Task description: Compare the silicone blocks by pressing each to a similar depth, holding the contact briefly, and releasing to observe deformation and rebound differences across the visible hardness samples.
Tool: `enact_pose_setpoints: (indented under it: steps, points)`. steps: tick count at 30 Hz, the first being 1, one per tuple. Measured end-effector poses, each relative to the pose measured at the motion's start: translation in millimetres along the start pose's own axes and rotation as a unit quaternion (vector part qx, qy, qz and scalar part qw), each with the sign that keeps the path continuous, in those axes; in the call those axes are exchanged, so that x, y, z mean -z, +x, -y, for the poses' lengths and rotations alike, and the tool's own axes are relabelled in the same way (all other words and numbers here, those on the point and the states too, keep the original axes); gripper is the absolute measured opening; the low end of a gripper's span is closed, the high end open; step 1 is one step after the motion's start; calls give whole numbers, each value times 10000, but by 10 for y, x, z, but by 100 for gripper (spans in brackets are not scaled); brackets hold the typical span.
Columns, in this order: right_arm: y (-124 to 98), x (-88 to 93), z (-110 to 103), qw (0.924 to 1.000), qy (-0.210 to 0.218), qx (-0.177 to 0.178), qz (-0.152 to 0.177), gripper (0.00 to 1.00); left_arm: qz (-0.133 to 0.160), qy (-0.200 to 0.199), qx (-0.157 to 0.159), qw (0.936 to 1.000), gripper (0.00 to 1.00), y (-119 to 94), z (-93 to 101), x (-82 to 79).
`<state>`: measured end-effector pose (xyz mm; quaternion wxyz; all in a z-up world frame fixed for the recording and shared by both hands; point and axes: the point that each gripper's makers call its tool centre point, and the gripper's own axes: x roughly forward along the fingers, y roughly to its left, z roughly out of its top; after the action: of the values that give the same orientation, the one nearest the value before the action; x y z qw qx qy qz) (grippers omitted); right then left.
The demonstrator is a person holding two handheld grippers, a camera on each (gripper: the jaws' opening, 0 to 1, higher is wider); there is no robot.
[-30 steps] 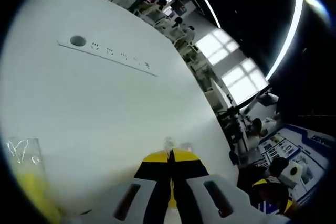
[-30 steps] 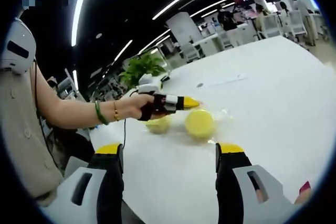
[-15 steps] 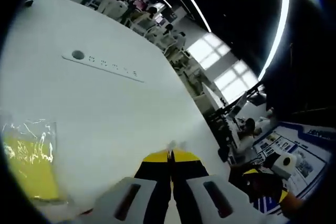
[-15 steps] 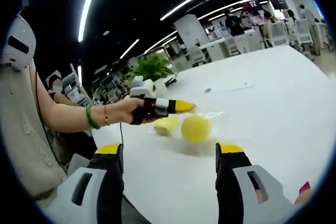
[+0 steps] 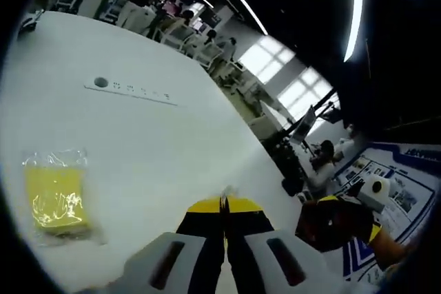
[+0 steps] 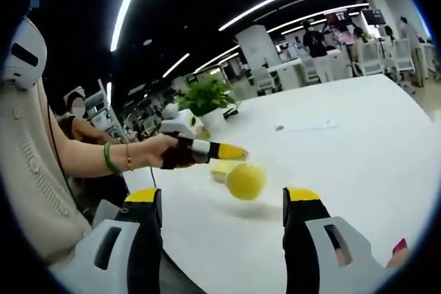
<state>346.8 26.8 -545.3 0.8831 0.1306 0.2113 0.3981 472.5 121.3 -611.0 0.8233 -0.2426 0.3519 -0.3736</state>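
A yellow silicone block [image 5: 55,197] in a clear bag lies on the white table [image 5: 151,149], to the left of my left gripper [image 5: 222,204], whose yellow-tipped jaws are shut with nothing between them. In the right gripper view a round yellow block [image 6: 245,180] sits on the table with a paler yellow-green block [image 6: 220,170] just behind it. A hand holds the left gripper [image 6: 238,151] shut, a little above these blocks and apart from them. My right gripper [image 6: 222,194] stands open and empty, nearer than the blocks.
A thin strip with a dark dot [image 5: 131,89] lies farther out on the table. A potted plant [image 6: 207,98] stands at the table's far edge behind the left gripper. The person's forearm with bracelets [image 6: 114,160] reaches in from the left. Office desks and people fill the background.
Both cameras have shifted. The bagged yellow block has come fully into the left gripper view. The left gripper stays shut above the blocks and the right gripper stays open.
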Motion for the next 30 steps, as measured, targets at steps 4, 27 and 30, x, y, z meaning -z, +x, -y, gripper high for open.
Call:
enact_pose_setpoints:
  steps: [4, 27, 30]
  points:
    - [0, -45, -77, 9999, -125, -44, 18, 66, -17, 362, 3, 9993, 0, -129, 87, 8]
    - [195, -554, -471, 9923, -1144, -465, -61, 71, 577, 741, 266, 9952, 0, -939, 577, -390]
    - [229, -607, -495, 9904, -1291, -484, -108, 72, 629, 758, 315, 9946, 0, -1004, 641, -420]
